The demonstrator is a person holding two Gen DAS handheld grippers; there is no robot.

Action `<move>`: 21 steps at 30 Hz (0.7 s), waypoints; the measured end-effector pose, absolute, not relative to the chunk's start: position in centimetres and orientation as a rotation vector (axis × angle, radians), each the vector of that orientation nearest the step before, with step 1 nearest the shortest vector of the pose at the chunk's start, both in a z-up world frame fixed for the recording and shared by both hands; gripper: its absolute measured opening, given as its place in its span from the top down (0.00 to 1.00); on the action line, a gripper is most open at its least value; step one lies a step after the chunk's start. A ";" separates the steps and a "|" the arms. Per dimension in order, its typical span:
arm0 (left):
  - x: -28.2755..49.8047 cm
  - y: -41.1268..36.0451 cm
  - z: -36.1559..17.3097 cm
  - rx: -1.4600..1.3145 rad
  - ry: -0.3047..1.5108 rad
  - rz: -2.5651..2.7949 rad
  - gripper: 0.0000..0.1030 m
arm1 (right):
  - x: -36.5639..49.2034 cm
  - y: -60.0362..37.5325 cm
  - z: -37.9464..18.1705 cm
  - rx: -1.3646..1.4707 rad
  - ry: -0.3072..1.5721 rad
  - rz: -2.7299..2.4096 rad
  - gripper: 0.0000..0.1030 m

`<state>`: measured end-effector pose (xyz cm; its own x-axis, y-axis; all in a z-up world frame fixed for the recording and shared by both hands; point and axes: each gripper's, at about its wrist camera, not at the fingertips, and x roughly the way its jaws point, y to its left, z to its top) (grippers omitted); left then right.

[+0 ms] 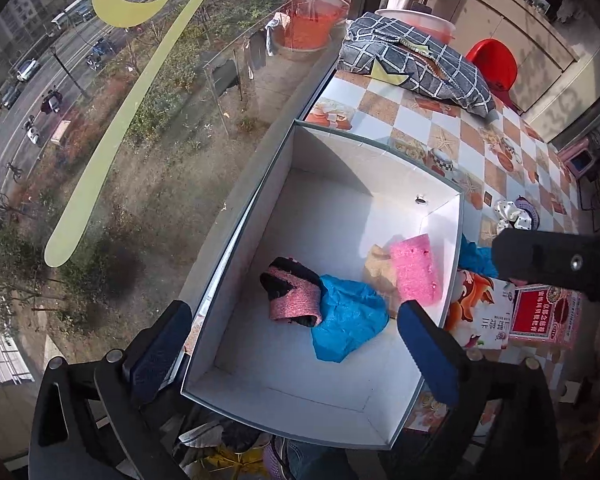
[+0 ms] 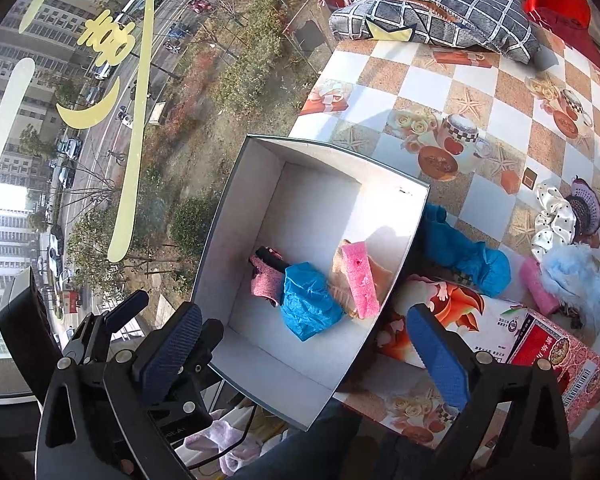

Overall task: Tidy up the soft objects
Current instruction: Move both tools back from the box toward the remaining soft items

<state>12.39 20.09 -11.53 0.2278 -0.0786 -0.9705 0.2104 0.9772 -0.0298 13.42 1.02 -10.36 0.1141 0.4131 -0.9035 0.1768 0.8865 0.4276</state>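
Checkered tablecloth (image 2: pixel 416 80) by a window; both the left gripper (image 1: pixel 296 344) and right gripper (image 2: pixel 316 352) hover spread and empty over the white box (image 2: pixel 396 236). Inside lie a blue cloth (image 2: pixel 306 304), pink sponge (image 2: pixel 362 280), a pink-black sock (image 1: pixel 296 294), and a beige item mostly hidden beneath. Beyond the wall, a second blue cloth (image 2: pixel 466 254) is partly cut off; farther, scrunchies (image 2: pixel 556 218) are hard to make out.

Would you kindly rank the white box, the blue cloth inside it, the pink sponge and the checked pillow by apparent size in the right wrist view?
1. white box
2. checked pillow, though it lies farther away
3. blue cloth
4. pink sponge
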 end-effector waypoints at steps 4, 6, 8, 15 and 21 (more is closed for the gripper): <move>12.3 20.0 -11.8 0.090 1.361 -0.229 0.00 | 12.9 0.2 -10.1 0.529 1.465 0.176 0.00; 12.1 19.8 -11.7 0.098 1.372 -0.232 0.00 | 12.6 -0.4 -9.8 0.544 1.461 0.169 0.00; 12.1 19.3 -11.7 0.100 1.388 -0.240 0.00 | 12.3 -1.2 -9.5 0.560 1.455 0.160 0.00; 12.4 16.6 -10.8 0.124 1.393 -0.317 0.00 | 10.5 -6.3 -8.4 0.698 1.428 0.096 0.00; 12.8 12.4 -10.0 0.203 1.383 -0.405 0.00 | 7.9 -12.9 -6.9 0.836 1.400 0.008 0.00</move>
<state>12.79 12.44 -10.02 0.1329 -0.1593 -0.9782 0.3934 0.9144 -0.0955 7.89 -12.87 -6.88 0.2185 0.4711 -0.8546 0.4617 0.7216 0.5158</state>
